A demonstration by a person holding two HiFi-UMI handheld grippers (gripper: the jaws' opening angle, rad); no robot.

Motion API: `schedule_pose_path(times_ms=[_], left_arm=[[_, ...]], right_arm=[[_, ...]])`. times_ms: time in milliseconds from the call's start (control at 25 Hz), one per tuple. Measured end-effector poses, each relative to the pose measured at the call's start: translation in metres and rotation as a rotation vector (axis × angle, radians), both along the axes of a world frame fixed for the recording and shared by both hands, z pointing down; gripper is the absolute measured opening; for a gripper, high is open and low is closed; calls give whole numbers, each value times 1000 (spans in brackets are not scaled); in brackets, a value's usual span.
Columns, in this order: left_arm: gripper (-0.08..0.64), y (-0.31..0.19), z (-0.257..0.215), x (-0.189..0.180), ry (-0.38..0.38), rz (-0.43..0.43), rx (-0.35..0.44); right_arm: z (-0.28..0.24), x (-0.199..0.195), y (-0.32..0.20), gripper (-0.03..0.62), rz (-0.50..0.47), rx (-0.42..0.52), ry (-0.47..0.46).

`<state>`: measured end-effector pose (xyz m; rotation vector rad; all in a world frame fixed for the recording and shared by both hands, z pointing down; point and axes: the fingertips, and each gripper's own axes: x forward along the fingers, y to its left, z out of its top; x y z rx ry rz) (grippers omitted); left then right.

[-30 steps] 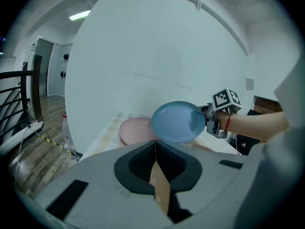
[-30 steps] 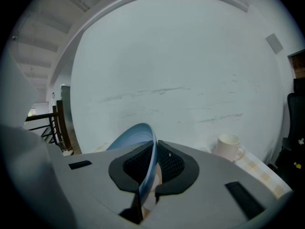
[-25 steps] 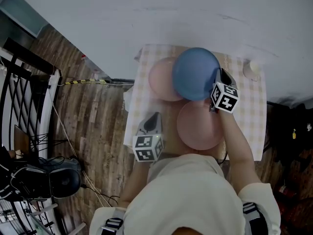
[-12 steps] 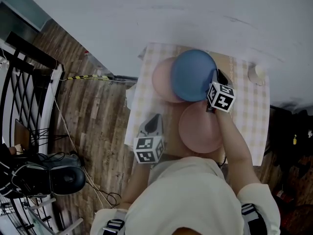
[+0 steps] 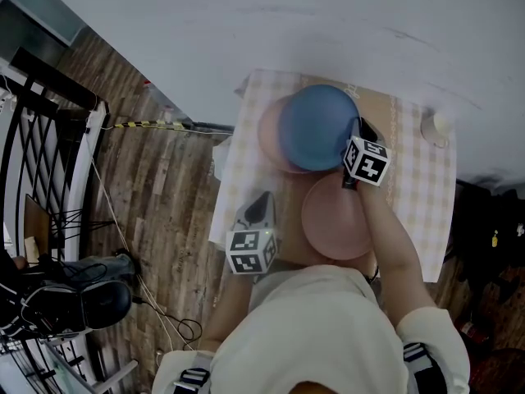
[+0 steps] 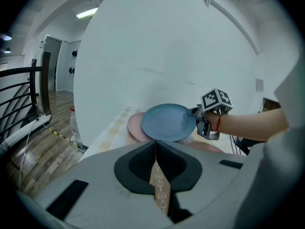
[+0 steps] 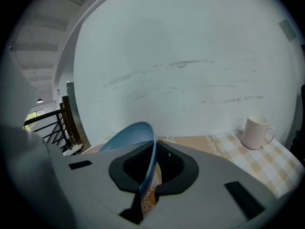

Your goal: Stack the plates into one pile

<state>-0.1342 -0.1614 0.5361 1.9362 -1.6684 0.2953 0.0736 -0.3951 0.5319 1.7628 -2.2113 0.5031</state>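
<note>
My right gripper point(image 5: 356, 134) is shut on the right rim of a blue plate point(image 5: 318, 126), also seen as the blue plate point(image 6: 167, 122) and edge-on as the blue plate point(image 7: 136, 133). It hangs above a pink plate point(image 5: 269, 135) at the table's far left, covering most of it. A second pink plate point(image 5: 336, 217) lies nearer me, under my right forearm. My left gripper point(image 5: 261, 205) is shut and empty at the table's near left edge, apart from the plates.
A white mug point(image 5: 437, 125), seen too as the mug point(image 7: 257, 132), stands at the far right corner of the checked tablecloth point(image 5: 422, 195). A white wall point(image 7: 190, 56) runs behind the table. Wooden floor, a black railing point(image 5: 33, 138) and cables lie to the left.
My right gripper has carried the blue plate leftward and lower, so it now covers more of the far pink plate. The left gripper has stayed in place.
</note>
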Motion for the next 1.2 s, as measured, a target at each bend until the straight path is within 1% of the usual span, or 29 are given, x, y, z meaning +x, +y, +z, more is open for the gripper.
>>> schedule_pose_path(times_ms=[360, 880, 1200], left_arm=[[3, -2, 5, 1, 7, -5, -12], [3, -4, 12, -3, 9, -15, -30], [3, -5, 16, -5, 10, -18, -38]], right_arm=[[21, -16, -4, 11, -30, -47, 23], [45, -38, -7, 12, -72, -119, 27], [62, -42, -6, 14, -95, -172, 63]])
